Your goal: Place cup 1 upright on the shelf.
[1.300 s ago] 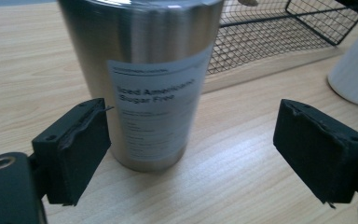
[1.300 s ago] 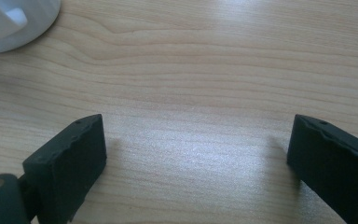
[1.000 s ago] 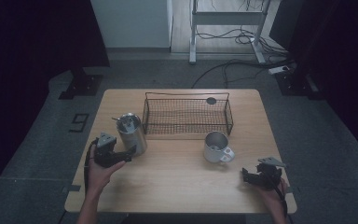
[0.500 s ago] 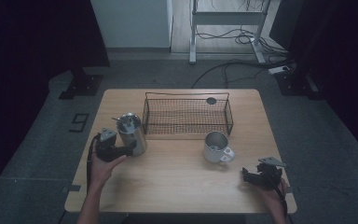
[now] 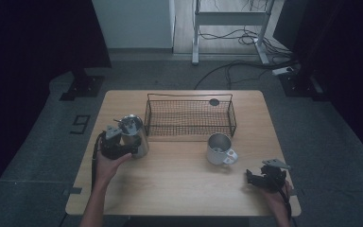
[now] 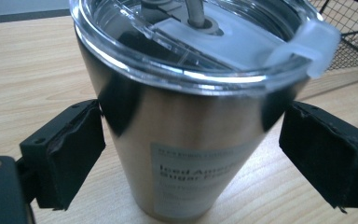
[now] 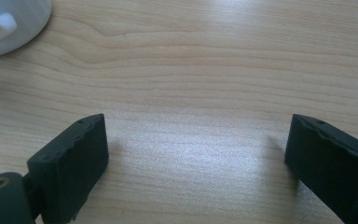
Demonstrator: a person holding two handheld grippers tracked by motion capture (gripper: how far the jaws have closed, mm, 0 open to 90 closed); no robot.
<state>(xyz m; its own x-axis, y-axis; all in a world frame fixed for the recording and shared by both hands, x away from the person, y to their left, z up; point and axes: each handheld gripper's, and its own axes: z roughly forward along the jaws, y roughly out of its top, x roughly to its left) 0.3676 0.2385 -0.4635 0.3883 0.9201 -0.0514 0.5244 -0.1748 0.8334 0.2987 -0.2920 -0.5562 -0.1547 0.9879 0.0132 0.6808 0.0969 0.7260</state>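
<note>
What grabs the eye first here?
The steel tumbler with its clear lid, at the table's left, standing between the open jaws of the left gripper, which sit on either side without clearly touching it. Behind it, the black wire basket spans the table's middle, with a metal mug in front. The right gripper sits open near the right front corner.

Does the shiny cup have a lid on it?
Yes, a clear lid sits on top of the cup, between the left tool's open jaws.
</note>
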